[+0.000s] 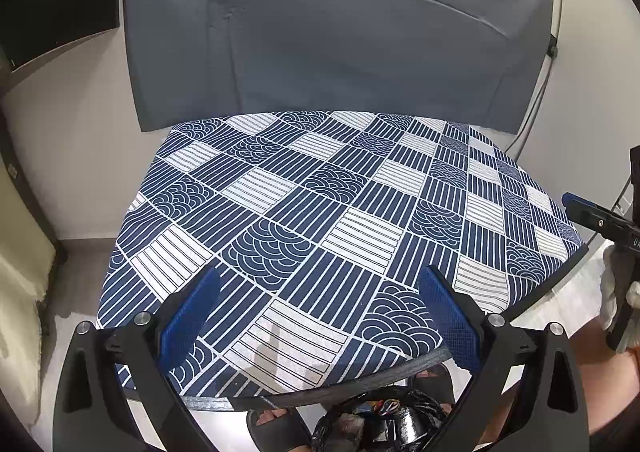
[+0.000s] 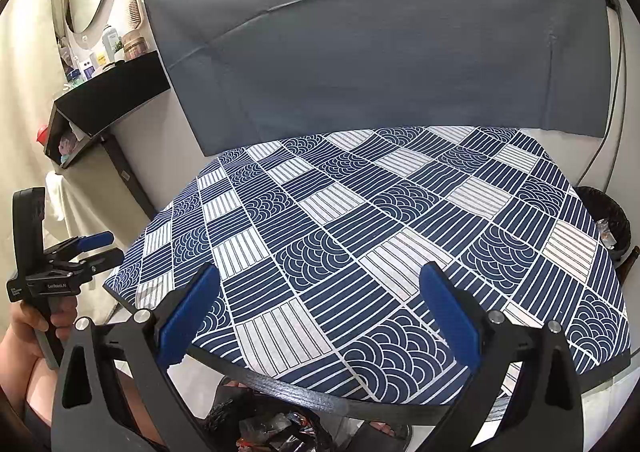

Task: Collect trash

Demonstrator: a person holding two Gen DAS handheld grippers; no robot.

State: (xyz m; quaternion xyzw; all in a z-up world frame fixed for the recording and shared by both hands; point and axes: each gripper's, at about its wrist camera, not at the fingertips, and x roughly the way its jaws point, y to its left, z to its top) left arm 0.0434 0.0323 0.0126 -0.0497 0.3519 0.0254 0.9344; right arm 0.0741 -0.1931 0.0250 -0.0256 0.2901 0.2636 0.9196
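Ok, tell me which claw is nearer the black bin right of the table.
Right. The right claw hovers over the table's near edge, bin to its right; the left claw sits beyond the table's opposite, left side.

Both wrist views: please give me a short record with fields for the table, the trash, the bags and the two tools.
table: covered by blue and white patterned cloth
trash on cloth: none visible
near bag: black trash bag on the floor below the near table edge, wrappers inside
second bag: black lined bin beside the right table edge
left tool: open, holding nothing
right tool: open, holding nothing
backdrop: grey panel behind the table
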